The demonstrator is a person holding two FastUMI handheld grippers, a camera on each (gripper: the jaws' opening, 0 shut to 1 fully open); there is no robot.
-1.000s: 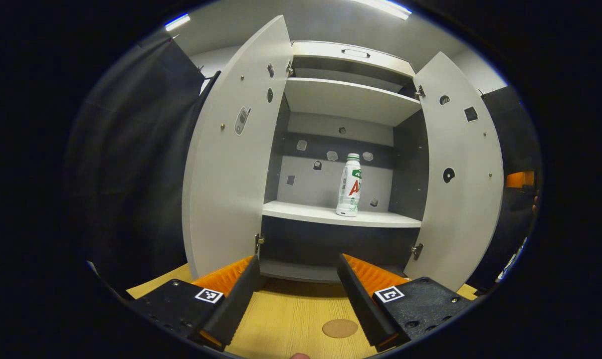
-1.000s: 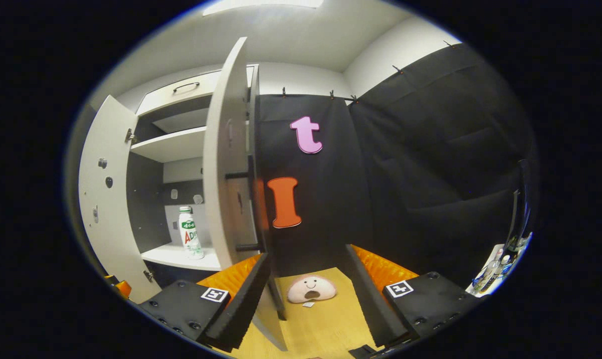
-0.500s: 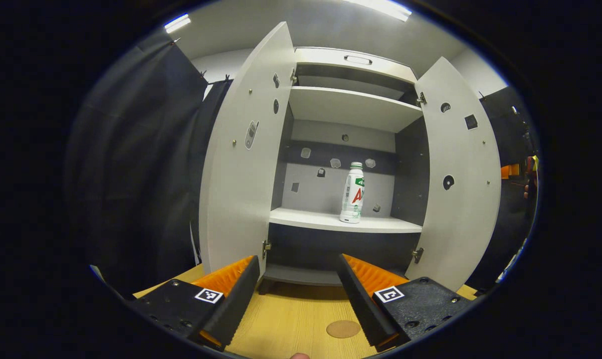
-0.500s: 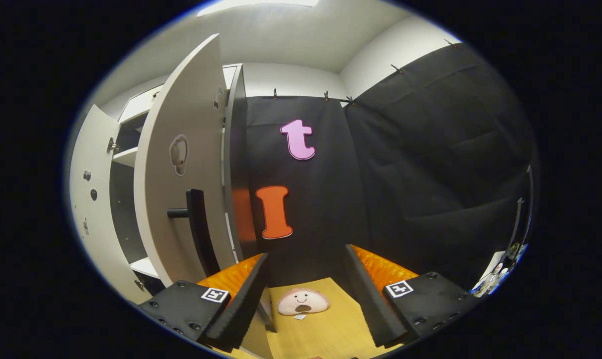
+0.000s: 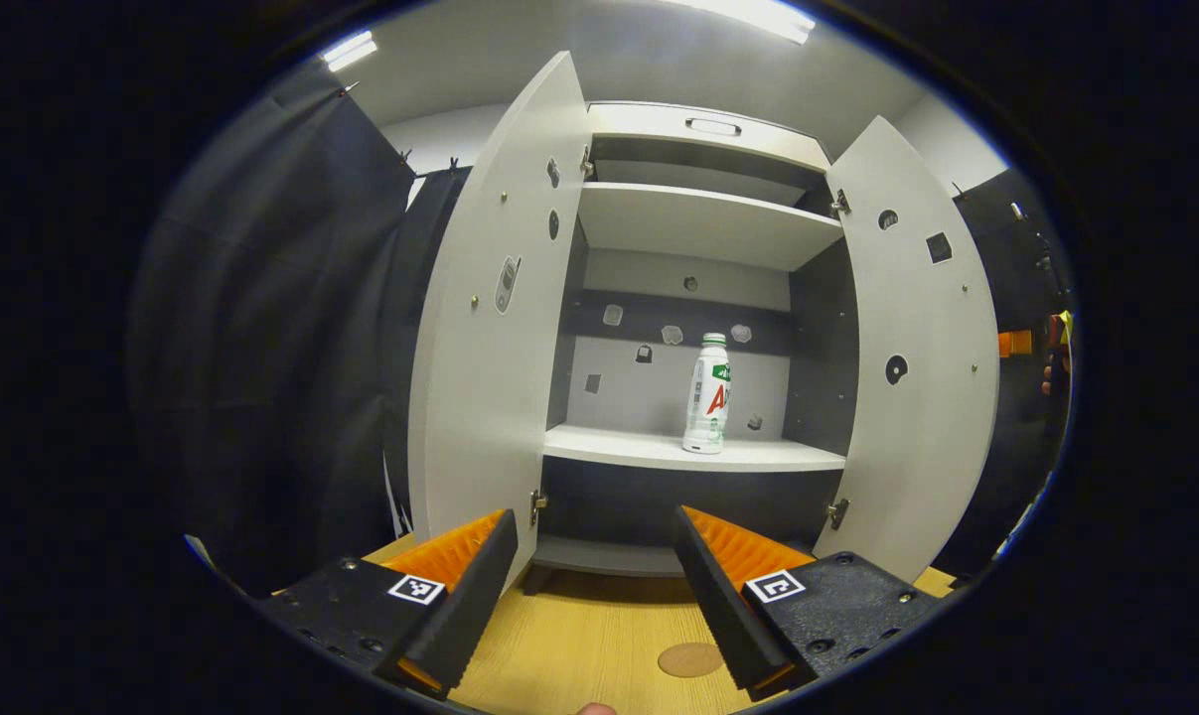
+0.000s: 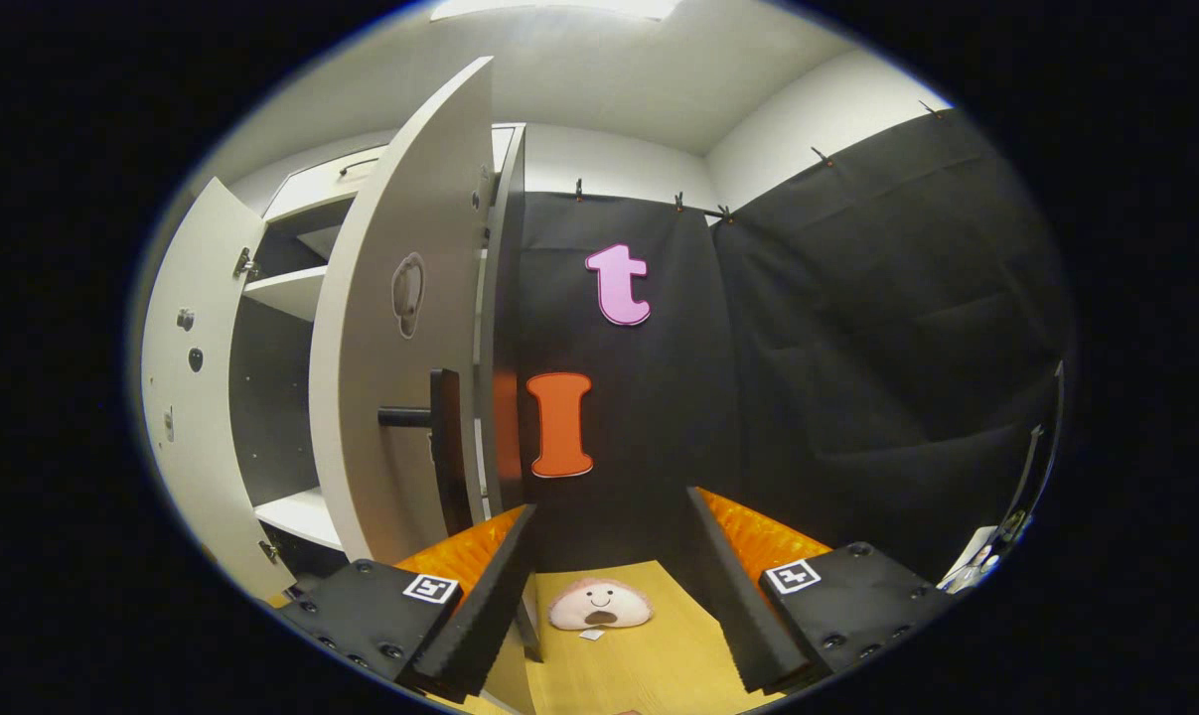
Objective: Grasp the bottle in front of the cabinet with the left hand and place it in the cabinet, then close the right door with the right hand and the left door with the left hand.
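Upright, the white green-labelled bottle point(image 5: 707, 394) stands on the cabinet point(image 5: 693, 454) shelf — both tongs spread, holding nothing.

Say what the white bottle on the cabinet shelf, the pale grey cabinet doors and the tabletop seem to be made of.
White bottle: probably plastic, glossy, with a printed label.
Pale grey cabinet doors: likely laminated board, matt and flat, with metal hinges.
Tabletop: wood or wood-look laminate, showing straight yellow grain.

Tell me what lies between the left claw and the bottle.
In the left gripper view, only bare wooden tabletop and the cabinet's shelf edge separate the left claw from the bottle.
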